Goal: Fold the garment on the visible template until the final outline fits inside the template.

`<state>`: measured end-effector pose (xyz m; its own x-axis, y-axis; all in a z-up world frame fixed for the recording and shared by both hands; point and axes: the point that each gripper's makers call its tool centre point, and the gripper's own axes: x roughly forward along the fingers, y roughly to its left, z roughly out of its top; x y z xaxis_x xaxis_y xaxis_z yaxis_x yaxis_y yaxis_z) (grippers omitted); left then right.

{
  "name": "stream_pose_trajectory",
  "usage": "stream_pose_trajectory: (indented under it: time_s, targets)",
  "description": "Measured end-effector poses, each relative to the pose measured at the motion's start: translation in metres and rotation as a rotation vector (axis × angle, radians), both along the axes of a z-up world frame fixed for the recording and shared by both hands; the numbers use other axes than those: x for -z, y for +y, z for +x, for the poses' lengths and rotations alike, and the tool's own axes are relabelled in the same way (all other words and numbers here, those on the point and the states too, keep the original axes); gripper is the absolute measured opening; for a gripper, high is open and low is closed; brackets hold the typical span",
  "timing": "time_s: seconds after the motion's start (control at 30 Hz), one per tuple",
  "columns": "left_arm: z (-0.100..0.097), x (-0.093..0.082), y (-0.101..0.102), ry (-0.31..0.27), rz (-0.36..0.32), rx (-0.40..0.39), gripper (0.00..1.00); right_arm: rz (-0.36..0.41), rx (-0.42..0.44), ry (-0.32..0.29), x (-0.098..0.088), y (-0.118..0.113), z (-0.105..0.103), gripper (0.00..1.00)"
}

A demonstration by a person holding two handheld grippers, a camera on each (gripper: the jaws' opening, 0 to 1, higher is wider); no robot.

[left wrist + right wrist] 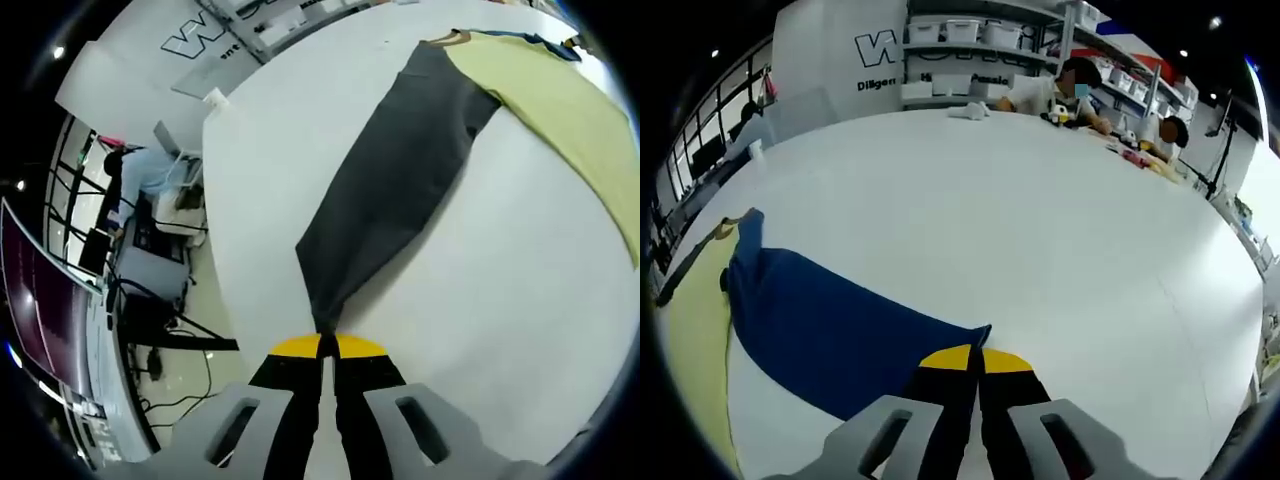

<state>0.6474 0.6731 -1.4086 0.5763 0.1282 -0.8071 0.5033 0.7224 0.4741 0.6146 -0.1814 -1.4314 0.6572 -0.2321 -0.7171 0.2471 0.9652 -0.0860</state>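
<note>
A big white table (1040, 240) fills the room (people sit behind it), with shelves (980, 40) on the wall.

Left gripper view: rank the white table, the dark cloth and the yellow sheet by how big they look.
1. white table
2. dark cloth
3. yellow sheet, though it is partly cut off by the edge, so 2 and 3 are unsure.

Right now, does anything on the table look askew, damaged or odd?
Nothing damaged or spilled. The garment is pulled into a narrow taut strip by the left gripper, its far part lying over the yellow template. The right gripper pinches a blue corner.
</note>
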Motion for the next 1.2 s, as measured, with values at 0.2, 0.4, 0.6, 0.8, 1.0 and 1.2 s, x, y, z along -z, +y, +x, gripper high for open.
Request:
stream_pose_trajectory:
  time_s: [0.2, 0.4, 0.6, 0.8, 1.0, 1.2]
  targets:
    - [-0.006, 0.006, 0.000, 0.028, 0.018, 0.013, 0.08, -0.008, 0.032, -0.003, -0.002, -0.014, -0.007, 0.00]
    - [-0.010, 0.009, 0.003, 0.049, 0.025, 0.006, 0.08, -0.037, 0.017, 0.004, -0.006, -0.025, -0.010, 0.00]
    - [-0.009, 0.008, 0.003, 0.065, 0.042, 0.018, 0.08, -0.063, -0.024, 0.021, -0.009, -0.034, 0.002, 0.00]
    - [-0.004, 0.006, 0.007, 0.067, 0.063, 0.024, 0.08, -0.073, -0.054, 0.031, -0.008, -0.040, 0.013, 0.00]
    - [0.001, 0.008, 0.009, 0.073, 0.081, 0.028, 0.08, -0.077, -0.076, 0.052, -0.003, -0.041, 0.016, 0.00]
    - [0.010, 0.009, 0.011, 0.077, 0.094, 0.032, 0.08, -0.085, -0.078, 0.056, -0.002, -0.047, 0.021, 0.00]
